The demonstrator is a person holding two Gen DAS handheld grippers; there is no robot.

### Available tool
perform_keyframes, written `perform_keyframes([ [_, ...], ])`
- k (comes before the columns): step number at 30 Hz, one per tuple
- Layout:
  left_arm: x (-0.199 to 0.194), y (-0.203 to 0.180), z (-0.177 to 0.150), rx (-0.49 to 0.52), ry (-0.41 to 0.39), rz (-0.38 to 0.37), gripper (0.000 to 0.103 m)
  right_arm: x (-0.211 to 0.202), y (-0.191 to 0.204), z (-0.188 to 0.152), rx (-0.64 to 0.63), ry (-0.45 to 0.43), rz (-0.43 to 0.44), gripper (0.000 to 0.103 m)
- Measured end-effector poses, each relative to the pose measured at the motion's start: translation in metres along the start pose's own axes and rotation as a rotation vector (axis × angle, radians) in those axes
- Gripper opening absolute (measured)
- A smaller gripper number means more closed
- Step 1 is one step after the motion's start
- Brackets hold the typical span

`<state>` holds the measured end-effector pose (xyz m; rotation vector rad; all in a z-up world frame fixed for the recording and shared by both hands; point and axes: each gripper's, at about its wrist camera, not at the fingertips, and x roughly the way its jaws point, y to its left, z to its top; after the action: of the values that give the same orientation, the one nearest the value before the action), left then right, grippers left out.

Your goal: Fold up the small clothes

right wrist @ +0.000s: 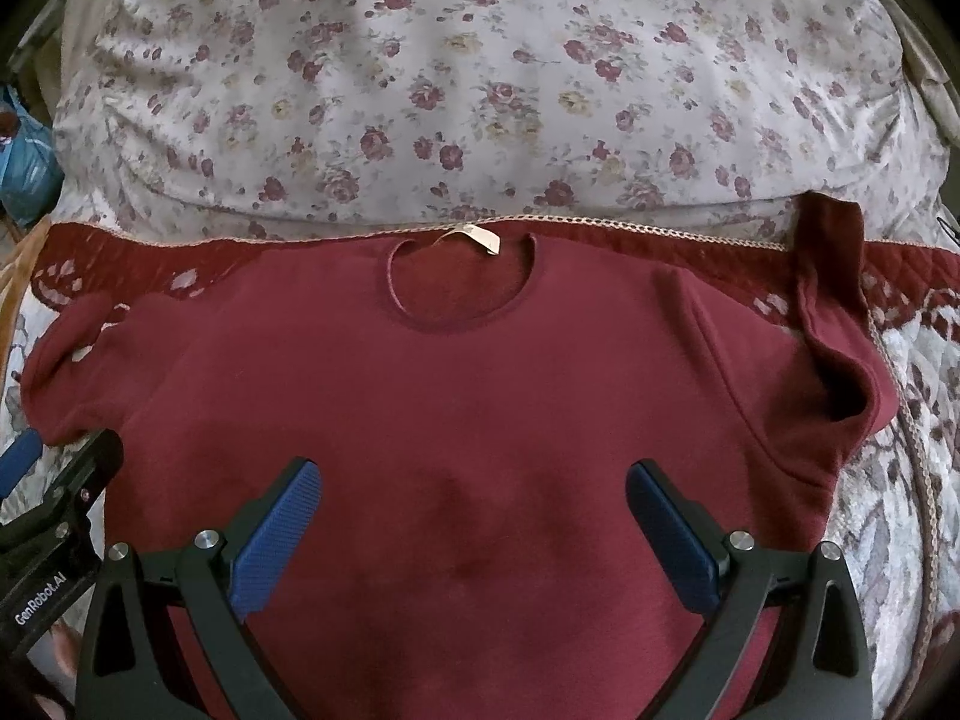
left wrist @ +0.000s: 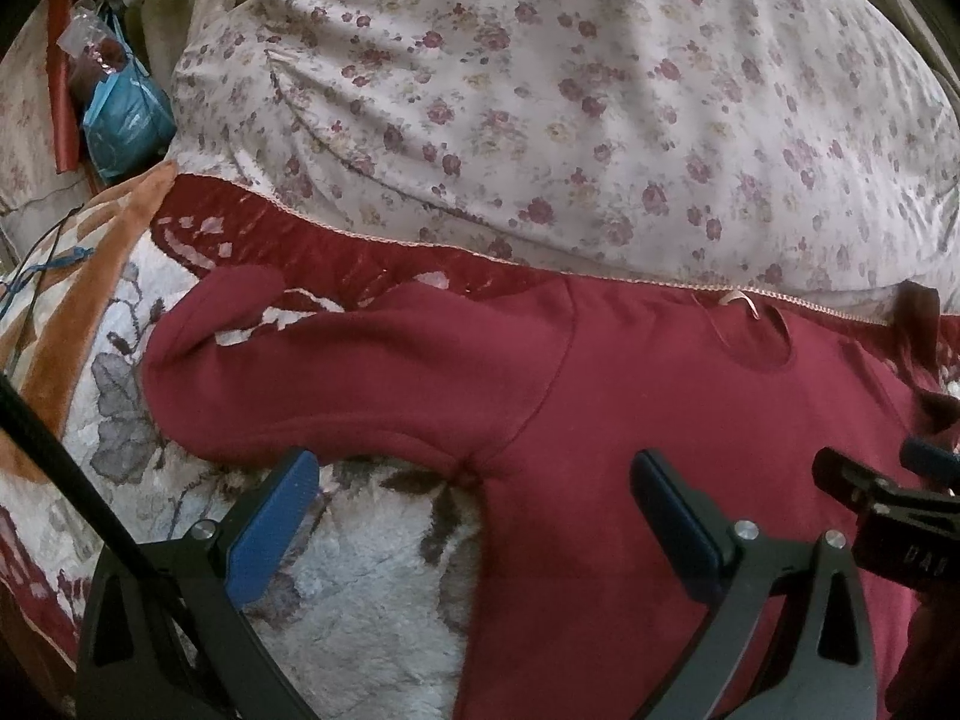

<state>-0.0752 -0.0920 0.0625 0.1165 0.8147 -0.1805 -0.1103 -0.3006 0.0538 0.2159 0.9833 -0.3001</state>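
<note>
Nearest, left gripper (left wrist: 474, 480) with blue pads spread wide, gripping nothing, poised over the armpit seam of a dark red top (right wrist: 456, 396). Right gripper (right wrist: 474, 480) likewise wide apart and empty, over the middle of the top's body. Top spread flat, front up, on a fluffy white and red patterned blanket (left wrist: 372, 570), round neckline and white label (right wrist: 477, 238) away from the cameras, right-hand sleeve (right wrist: 831, 312) crumpled upward. Beyond, a floral pillow (right wrist: 480, 72) against the blanket's far edge.
</note>
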Motion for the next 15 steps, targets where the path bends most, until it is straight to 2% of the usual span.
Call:
perform_keyframes([
  [15, 0.0026, 0.0059, 0.0017, -0.013, 0.008, -0.004, 0.103, 0.0024, 0.0001, 0.0025, 0.002, 0.011, -0.004, 0.103],
])
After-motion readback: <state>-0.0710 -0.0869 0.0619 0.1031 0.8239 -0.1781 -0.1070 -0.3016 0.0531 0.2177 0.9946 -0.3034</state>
